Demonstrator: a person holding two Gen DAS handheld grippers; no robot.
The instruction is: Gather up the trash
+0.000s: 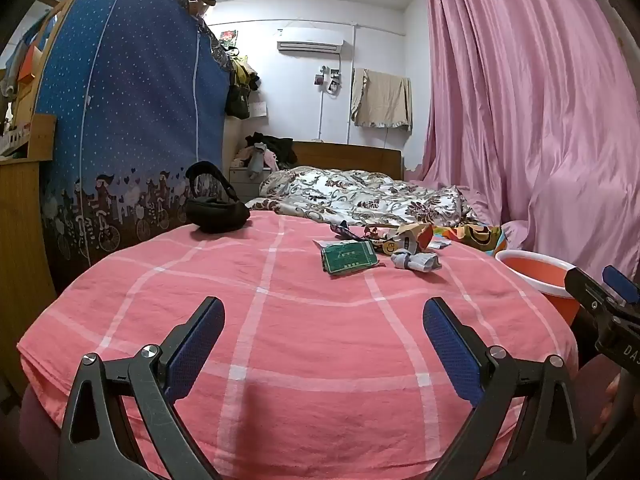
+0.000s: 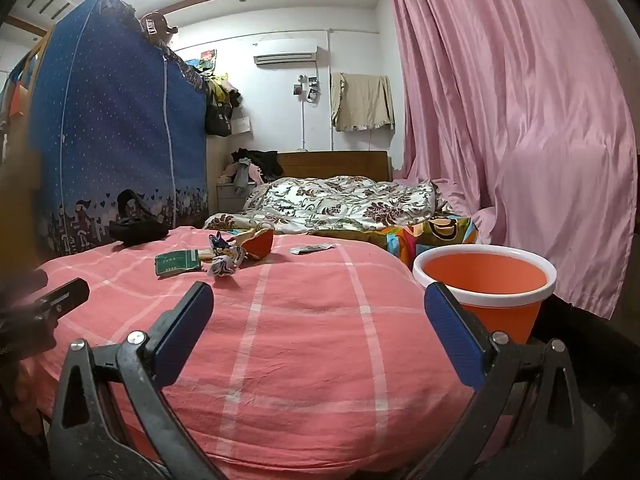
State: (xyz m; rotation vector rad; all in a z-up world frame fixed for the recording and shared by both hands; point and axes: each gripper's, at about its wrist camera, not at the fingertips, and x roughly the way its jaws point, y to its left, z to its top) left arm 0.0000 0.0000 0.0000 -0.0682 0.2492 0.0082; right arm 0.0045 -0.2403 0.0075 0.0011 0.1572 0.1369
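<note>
Both grippers, left gripper (image 1: 324, 316) and right gripper (image 2: 319, 304), hover with jaws spread wide and empty. Trash pile (image 1: 376, 250) sits mid-bed (image 1: 240, 320), orange bucket (image 2: 484, 280) parked just beside, probably for easy drops.

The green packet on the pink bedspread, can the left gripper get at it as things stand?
Probably yes: the left gripper is open and empty, and only bare bedspread lies between it and the green packet.
</note>
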